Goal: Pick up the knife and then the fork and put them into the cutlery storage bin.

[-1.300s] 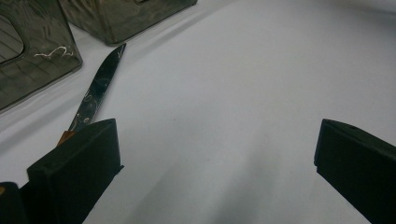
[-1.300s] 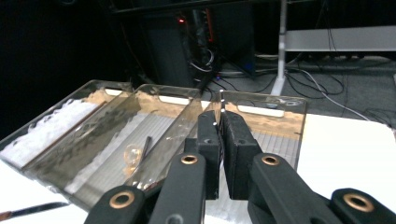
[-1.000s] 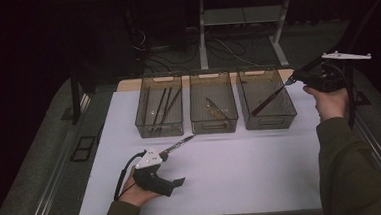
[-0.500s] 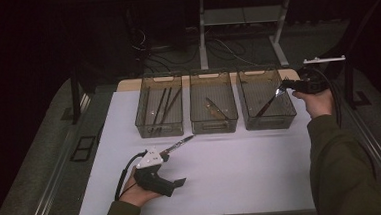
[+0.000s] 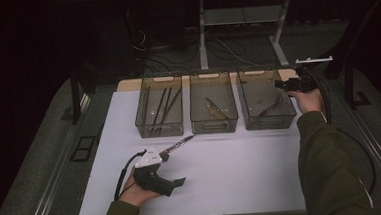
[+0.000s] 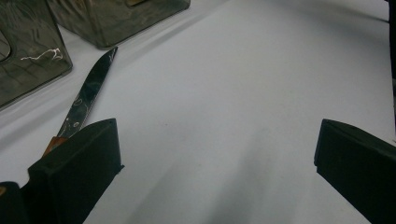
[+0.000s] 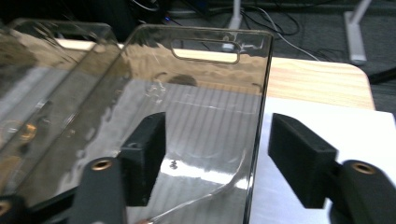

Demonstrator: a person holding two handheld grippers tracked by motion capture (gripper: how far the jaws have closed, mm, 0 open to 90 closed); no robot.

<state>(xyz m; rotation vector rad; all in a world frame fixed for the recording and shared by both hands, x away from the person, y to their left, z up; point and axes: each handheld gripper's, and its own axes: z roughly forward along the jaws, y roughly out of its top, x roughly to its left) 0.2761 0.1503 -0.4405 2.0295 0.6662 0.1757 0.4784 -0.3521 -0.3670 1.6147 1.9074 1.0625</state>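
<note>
High view: three clear smoked-plastic bins stood in a row at the far edge of a white table mat (image 5: 242, 159). The right gripper (image 5: 283, 84) hovered over the right-hand bin (image 5: 267, 120); its jaws had just been opening and stood apart with nothing between them. A utensil (image 5: 271, 107), probably a fork, lay slantwise on that bin's floor, slender and silvery, its handle end darker. The middle bin (image 5: 214, 123) held one brownish utensil, and the left-hand bin (image 5: 160, 129) held several thin dark sticks.

Right gripper view: the black jaws straddled the bin's near wall, one inside and one outside it, and the curved pale handle of the utensil (image 7: 219, 189) lay below them on the ribbed bottom, free of both pads.

Left gripper view: the left gripper (image 6: 215, 154) rested low on the mat, jaws wide and empty. A table knife (image 6: 88, 98) lay on the mat just outside one jaw, its polished blade mirroring the surroundings, its handle reddish-brown, its tip close to the bins. Whether it touched the jaw could not be told.
</note>
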